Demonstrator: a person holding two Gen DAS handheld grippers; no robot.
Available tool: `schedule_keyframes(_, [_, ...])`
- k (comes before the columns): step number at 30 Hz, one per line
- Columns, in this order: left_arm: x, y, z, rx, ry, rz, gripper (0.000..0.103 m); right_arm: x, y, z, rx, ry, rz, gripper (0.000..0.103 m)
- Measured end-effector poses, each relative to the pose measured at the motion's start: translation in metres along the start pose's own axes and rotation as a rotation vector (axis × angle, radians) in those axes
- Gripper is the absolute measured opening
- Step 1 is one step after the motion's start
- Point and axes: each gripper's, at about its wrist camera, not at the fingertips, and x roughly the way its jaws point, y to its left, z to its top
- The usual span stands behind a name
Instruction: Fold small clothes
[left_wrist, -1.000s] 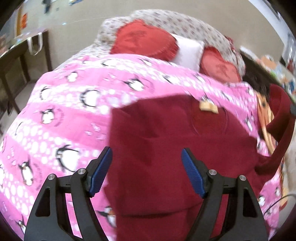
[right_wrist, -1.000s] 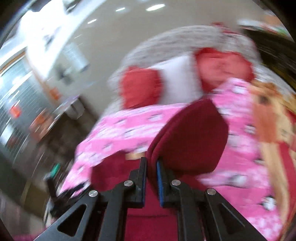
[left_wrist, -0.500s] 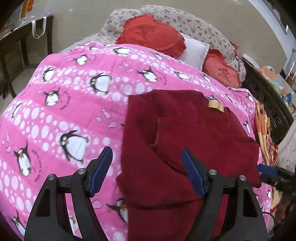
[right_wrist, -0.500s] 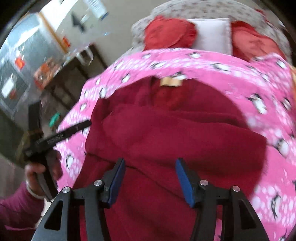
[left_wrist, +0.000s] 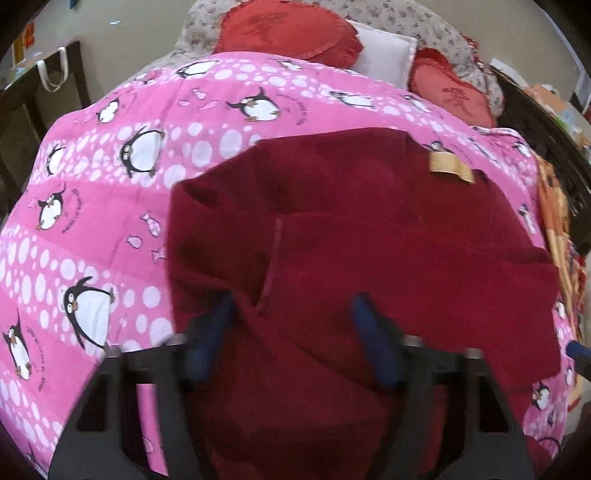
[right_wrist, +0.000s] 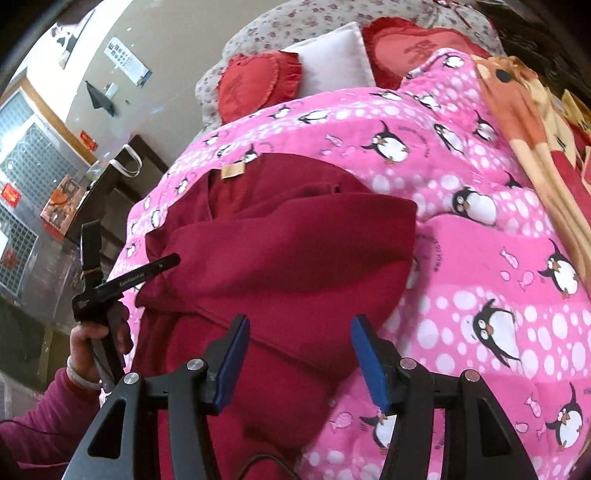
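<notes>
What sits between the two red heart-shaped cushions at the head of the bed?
A white pillow lies between the two red heart cushions, touching both. It shows in both wrist views, clearest in the right one.

One garment; two red cushions; one white pillow

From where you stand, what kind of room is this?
Most likely a bedroom: a bed under a pink penguin quilt, with red heart-shaped cushions and a white pillow at its head. A dark red garment lies spread on the quilt.
</notes>
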Motion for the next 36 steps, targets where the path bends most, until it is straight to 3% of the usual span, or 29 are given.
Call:
schedule_keyframes(1, [-0.001, 0.003, 0.0, -0.007, -0.006, 0.01, 0.027, -0.001, -0.001, 0.0, 0.001, -0.006, -0.006, 0.055])
schedule_keyframes(2, [-0.005, 0.006, 0.002, -0.015, -0.012, -0.003, 0.02, -0.004, -0.003, 0.001, 0.001, -0.016, -0.015, 0.055])
schedule_keyframes(4, [-0.018, 0.012, 0.003, -0.032, -0.035, -0.052, 0.017, -0.005, -0.006, 0.004, 0.004, -0.033, -0.051, 0.055])
schedule_keyframes(8, [-0.047, 0.022, 0.005, -0.048, -0.087, -0.129, 0.015, -0.003, -0.012, 0.013, 0.013, -0.05, -0.112, 0.055])
schedule_keyframes(11, [-0.064, 0.031, 0.003, -0.073, -0.106, -0.167, 0.015, 0.0, -0.015, 0.016, 0.031, -0.049, -0.111, 0.055])
schedule_keyframes(19, [-0.067, 0.054, -0.003, -0.116, -0.11, -0.148, 0.015, 0.009, -0.017, 0.023, 0.036, -0.029, -0.145, 0.06])
schedule_keyframes(22, [-0.057, 0.057, -0.007, -0.109, -0.077, -0.137, 0.015, 0.013, -0.016, 0.025, 0.03, -0.019, -0.171, 0.06])
schedule_keyframes(25, [-0.051, 0.049, -0.008, -0.067, -0.074, -0.099, 0.017, 0.023, -0.013, 0.03, 0.005, -0.007, -0.208, 0.06])
schedule_keyframes(28, [-0.048, 0.045, -0.005, -0.069, -0.062, -0.114, 0.037, 0.053, -0.015, 0.037, -0.041, 0.039, -0.299, 0.06])
schedule_keyframes(30, [-0.052, 0.047, -0.003, -0.094, -0.059, -0.123, 0.039, 0.068, -0.025, 0.041, -0.025, 0.048, -0.314, 0.062])
schedule_keyframes(33, [-0.069, 0.055, -0.003, -0.117, -0.102, -0.096, 0.042, 0.049, -0.033, 0.048, 0.034, 0.019, -0.342, 0.062])
schedule_keyframes(35, [-0.081, 0.056, -0.005, -0.109, -0.147, -0.08, 0.061, 0.029, -0.03, 0.045, 0.041, -0.023, -0.334, 0.062])
schedule_keyframes(36, [-0.082, 0.056, -0.007, -0.105, -0.159, -0.082, 0.062, 0.022, -0.025, 0.042, 0.035, -0.029, -0.3, 0.062])
